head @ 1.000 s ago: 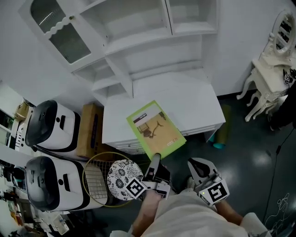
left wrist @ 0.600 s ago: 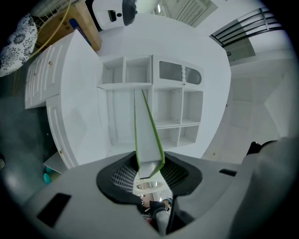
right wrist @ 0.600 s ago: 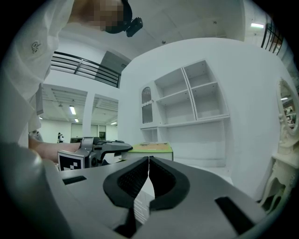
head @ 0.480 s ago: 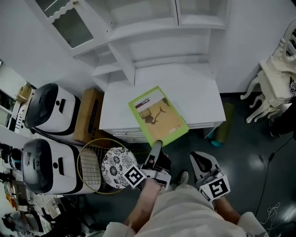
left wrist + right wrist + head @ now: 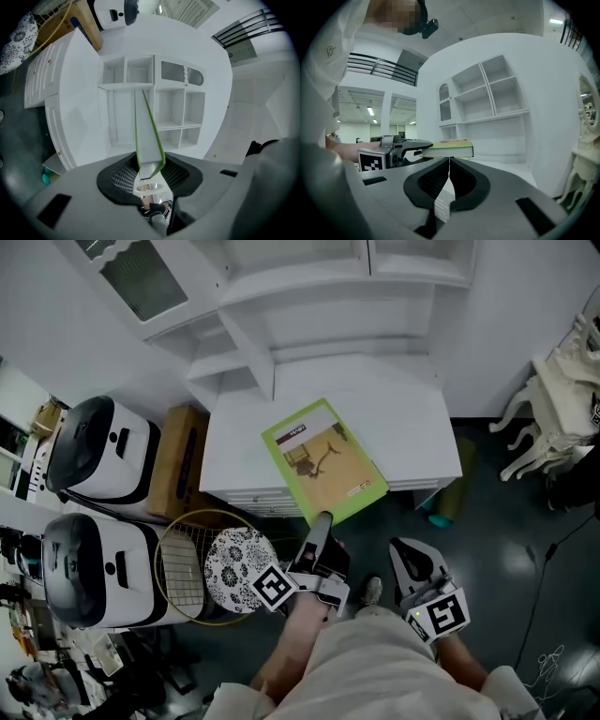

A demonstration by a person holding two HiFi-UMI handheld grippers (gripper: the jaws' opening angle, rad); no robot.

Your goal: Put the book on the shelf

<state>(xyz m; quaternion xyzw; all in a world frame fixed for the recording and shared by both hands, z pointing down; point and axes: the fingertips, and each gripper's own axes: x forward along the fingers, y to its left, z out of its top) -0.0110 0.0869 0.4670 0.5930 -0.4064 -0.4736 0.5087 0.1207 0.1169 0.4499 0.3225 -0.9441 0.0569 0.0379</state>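
A green-covered book (image 5: pixel 323 460) hangs level over the front edge of the white cabinet top (image 5: pixel 408 432). My left gripper (image 5: pixel 322 519) is shut on its near corner. In the left gripper view the book (image 5: pixel 147 136) runs edge-on from between the jaws toward the white shelf unit (image 5: pixel 168 101). The shelf's open compartments (image 5: pixel 319 296) stand behind the cabinet top. My right gripper (image 5: pixel 405 554) hangs lower right of the book, shut and empty. The right gripper view shows the book (image 5: pixel 449 149) from the side with the left gripper (image 5: pixel 401 151) on it.
Two white domed appliances (image 5: pixel 94 460) (image 5: pixel 89 568) stand at the left beside a cardboard box (image 5: pixel 178 460). A racket (image 5: pixel 183 568) and a patterned disc (image 5: pixel 230 568) lie below them. A white chair (image 5: pixel 562 399) is at the right, and a teal roll (image 5: pixel 445 507) lies on the dark floor.
My left gripper has carried the book a little further over the cabinet top toward the shelf. The right gripper has kept its place beside the body.
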